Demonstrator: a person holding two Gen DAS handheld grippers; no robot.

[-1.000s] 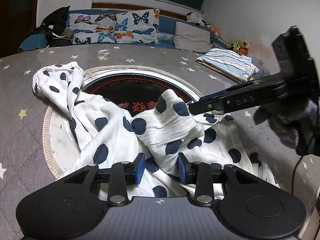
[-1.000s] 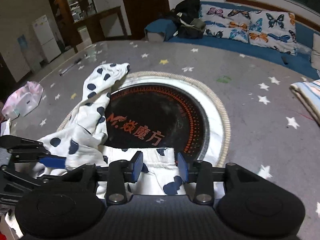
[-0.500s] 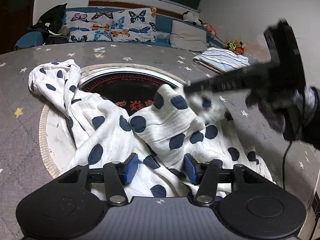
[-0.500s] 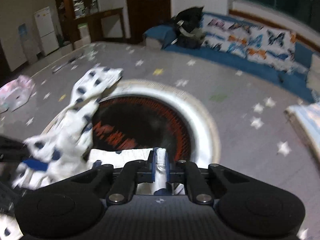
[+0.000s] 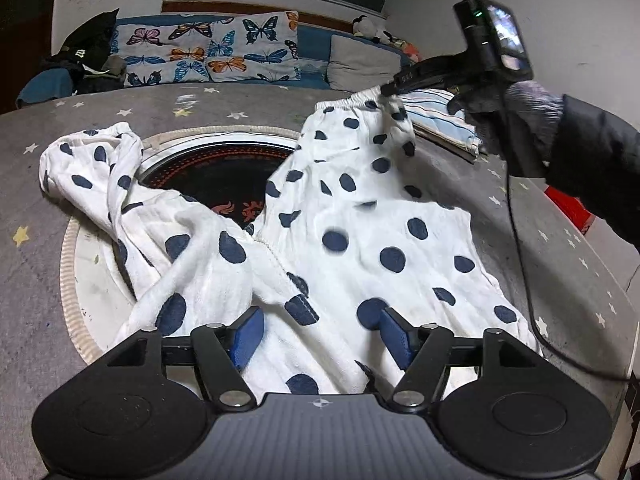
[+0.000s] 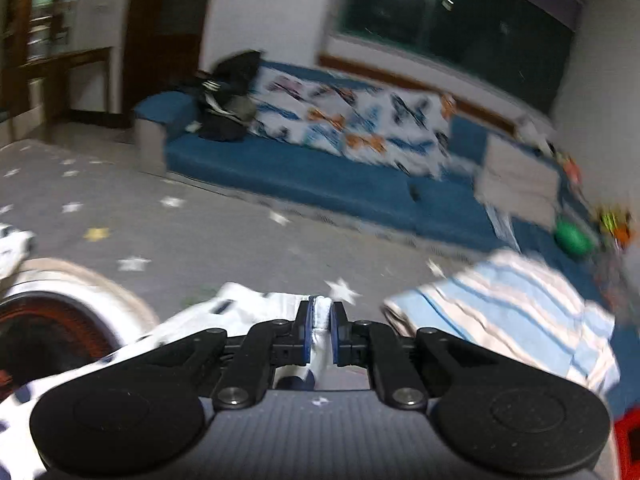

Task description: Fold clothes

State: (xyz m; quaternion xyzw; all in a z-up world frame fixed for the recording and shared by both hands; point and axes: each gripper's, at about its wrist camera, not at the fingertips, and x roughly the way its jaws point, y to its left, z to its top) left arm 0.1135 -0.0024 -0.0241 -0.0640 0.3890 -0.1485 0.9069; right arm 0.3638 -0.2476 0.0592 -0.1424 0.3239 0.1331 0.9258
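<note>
Polka-dot garment (image 5: 352,216) lies rumpled across the worktop (image 5: 36,168), waistband lifted at far right. Risk — thin pinch slips, or trailing leg drags. Right claw (image 6: 320,326) pinches the waistband, now carried further out; left claw (image 5: 320,336) is opening over cloth, wider than earlier.

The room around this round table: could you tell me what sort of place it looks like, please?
Most likely a home living or dining room. A blue bench sofa with butterfly-print cushions runs under a window, and soft toys sit in the corner.
</note>
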